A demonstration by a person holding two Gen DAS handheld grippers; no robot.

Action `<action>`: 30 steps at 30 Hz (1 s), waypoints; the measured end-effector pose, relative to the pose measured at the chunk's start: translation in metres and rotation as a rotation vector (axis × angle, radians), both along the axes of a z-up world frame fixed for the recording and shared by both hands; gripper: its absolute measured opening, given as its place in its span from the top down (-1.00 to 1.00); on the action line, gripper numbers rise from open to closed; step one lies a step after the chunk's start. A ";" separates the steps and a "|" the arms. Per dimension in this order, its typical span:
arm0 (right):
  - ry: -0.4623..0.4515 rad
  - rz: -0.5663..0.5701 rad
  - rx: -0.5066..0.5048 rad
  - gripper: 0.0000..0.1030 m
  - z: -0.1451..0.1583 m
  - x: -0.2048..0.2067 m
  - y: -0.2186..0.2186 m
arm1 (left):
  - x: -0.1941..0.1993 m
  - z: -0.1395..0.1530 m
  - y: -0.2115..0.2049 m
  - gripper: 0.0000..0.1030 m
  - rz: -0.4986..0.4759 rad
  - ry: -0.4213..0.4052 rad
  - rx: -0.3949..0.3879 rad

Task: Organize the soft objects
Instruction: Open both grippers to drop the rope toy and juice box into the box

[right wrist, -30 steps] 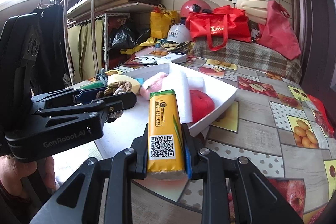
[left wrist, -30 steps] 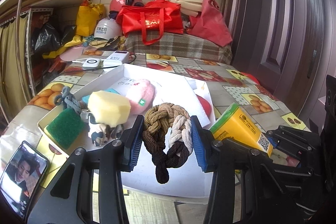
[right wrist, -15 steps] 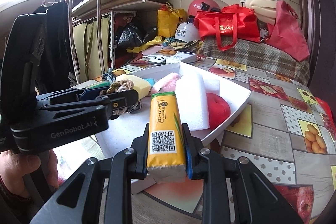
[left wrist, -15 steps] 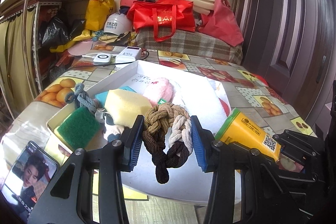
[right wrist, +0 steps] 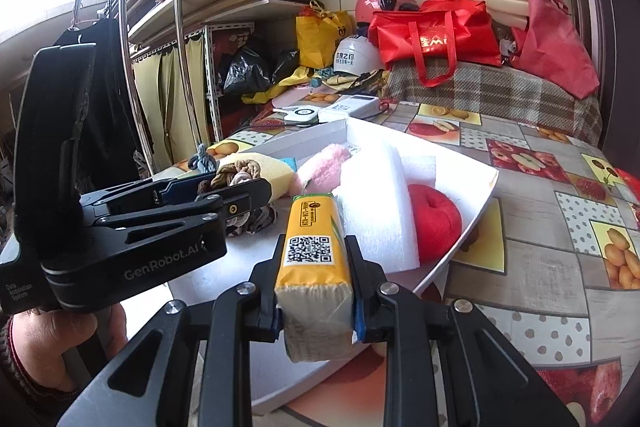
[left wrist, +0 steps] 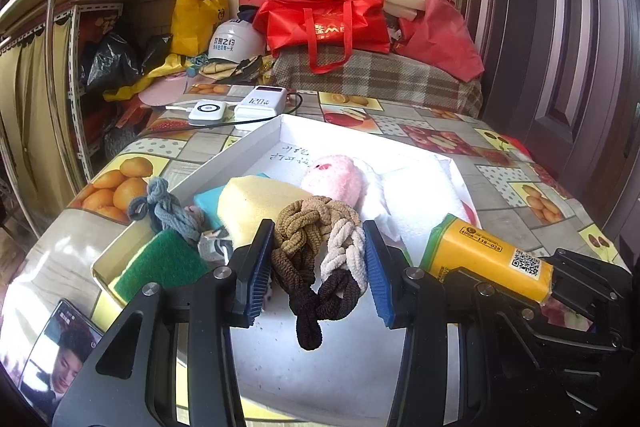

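You stand at a table under a fruit-print oilcloth, in a tiled storeroom. At far left a phone lies by the white tray. Your left gripper is closed on a braided bundle of brown and cream hair ties, over the tray's near end. Your right gripper is clamped on a yellow tissue pack, beside white foam in the tray. Behind, red bags sit on a plaid cover.

Close wrist views (shared tray)
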State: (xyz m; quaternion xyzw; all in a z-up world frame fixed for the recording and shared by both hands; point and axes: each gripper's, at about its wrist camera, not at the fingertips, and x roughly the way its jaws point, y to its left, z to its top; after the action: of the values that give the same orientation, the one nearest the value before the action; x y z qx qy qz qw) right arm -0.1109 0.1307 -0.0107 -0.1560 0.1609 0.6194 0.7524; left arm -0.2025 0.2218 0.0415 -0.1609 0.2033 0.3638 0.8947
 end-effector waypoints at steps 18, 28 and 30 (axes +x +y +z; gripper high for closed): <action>0.025 -0.079 -0.016 0.53 0.003 0.021 0.034 | 0.016 -0.002 0.019 0.16 0.021 0.043 0.008; -0.031 -0.115 0.057 0.24 0.008 0.012 0.023 | 0.008 0.000 0.027 -0.63 0.096 0.004 0.002; -0.022 -0.136 0.082 -0.26 0.010 0.016 0.018 | -0.001 -0.001 0.029 -0.72 0.121 -0.029 -0.007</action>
State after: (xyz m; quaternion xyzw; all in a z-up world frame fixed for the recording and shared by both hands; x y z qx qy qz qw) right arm -0.0953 0.1487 -0.0011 -0.1203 0.1374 0.5711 0.8003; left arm -0.2033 0.2508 0.0407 -0.1813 0.1815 0.4142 0.8733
